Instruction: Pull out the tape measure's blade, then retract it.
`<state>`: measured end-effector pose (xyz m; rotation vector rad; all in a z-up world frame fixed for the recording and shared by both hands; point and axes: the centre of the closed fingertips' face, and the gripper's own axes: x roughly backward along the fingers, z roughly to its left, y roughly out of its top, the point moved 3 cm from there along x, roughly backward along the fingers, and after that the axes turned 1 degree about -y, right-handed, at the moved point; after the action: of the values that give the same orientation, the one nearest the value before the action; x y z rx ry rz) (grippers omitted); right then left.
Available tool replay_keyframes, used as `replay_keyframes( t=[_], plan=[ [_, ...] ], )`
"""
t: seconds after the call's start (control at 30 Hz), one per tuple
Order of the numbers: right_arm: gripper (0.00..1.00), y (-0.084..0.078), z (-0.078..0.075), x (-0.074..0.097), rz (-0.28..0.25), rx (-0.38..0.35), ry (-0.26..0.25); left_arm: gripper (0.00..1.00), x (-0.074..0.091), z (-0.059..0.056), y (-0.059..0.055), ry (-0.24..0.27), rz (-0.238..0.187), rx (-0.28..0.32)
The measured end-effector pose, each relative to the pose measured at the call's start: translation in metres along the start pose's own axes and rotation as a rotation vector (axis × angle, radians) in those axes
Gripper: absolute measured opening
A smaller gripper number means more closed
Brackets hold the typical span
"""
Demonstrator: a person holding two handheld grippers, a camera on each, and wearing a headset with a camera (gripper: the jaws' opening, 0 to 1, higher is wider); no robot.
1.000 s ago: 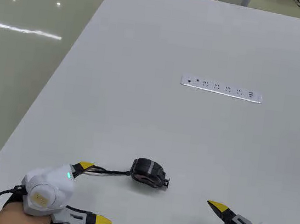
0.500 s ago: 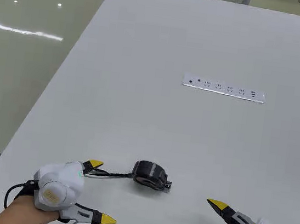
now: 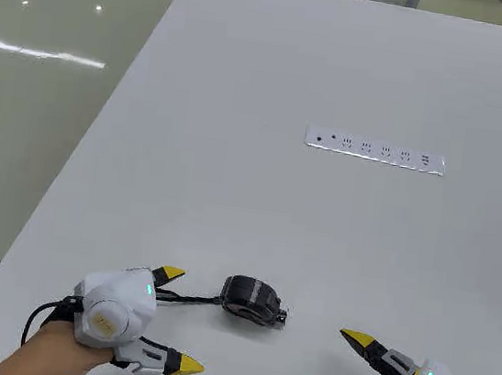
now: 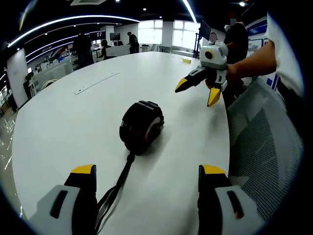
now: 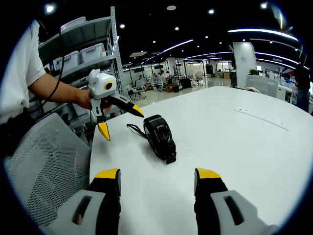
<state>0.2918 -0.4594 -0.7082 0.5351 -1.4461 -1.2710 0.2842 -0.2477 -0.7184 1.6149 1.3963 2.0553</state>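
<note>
A black tape measure (image 3: 252, 300) lies on the white table (image 3: 321, 77), with a black wrist strap (image 3: 188, 299) trailing to its left; it also shows in the left gripper view (image 4: 141, 125) and the right gripper view (image 5: 160, 134). The blade is not drawn out. My left gripper (image 3: 178, 319) stands open just left of it, its yellow-tipped fingers (image 4: 84, 171) on either side of the strap (image 4: 115, 189). My right gripper (image 3: 339, 366) hangs open to the right of the tape measure, a short way off. Each gripper appears in the other's view, the right gripper (image 4: 198, 88) and the left gripper (image 5: 120, 120).
A white power strip (image 3: 374, 150) lies flat farther back on the table. The table's left edge (image 3: 80, 147) drops to a glossy floor. A mesh chair (image 5: 46, 161) stands near the front edge. Shelving and other people are far off in the room.
My left gripper has moved right, closer to the tape measure. My right gripper has crept slightly left. The tape measure has stayed put.
</note>
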Motion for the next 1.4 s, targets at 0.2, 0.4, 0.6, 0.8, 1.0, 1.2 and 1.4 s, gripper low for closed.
replay_keyframes(
  t=[0.2,0.4,0.6,0.8,1.0,1.2,1.4],
  plan=[
    [0.61,0.001,-0.002,-0.006,-0.003,0.010,0.013,0.84,-0.007,0.004,0.004,-0.019,0.003,-0.013],
    [0.60,0.001,-0.001,-0.011,0.000,0.030,0.042,0.84,-0.016,0.006,0.010,-0.042,0.007,-0.030],
    [0.59,0.000,-0.004,-0.019,0.003,0.039,0.055,0.83,-0.025,0.007,0.017,-0.065,0.008,-0.060],
    [0.58,0.000,-0.005,-0.028,-0.002,0.032,0.071,0.83,-0.035,0.005,0.019,-0.099,0.022,-0.082],
    [0.57,-0.001,-0.005,-0.037,0.001,0.038,0.082,0.81,-0.041,0.006,0.020,-0.116,0.037,-0.100],
    [0.57,-0.003,-0.007,-0.045,-0.001,0.037,0.092,0.80,-0.048,0.008,0.020,-0.132,0.046,-0.111],
    [0.56,-0.004,-0.008,-0.050,0.010,0.046,0.101,0.77,-0.055,0.008,0.020,-0.145,0.048,-0.113]
  ],
)
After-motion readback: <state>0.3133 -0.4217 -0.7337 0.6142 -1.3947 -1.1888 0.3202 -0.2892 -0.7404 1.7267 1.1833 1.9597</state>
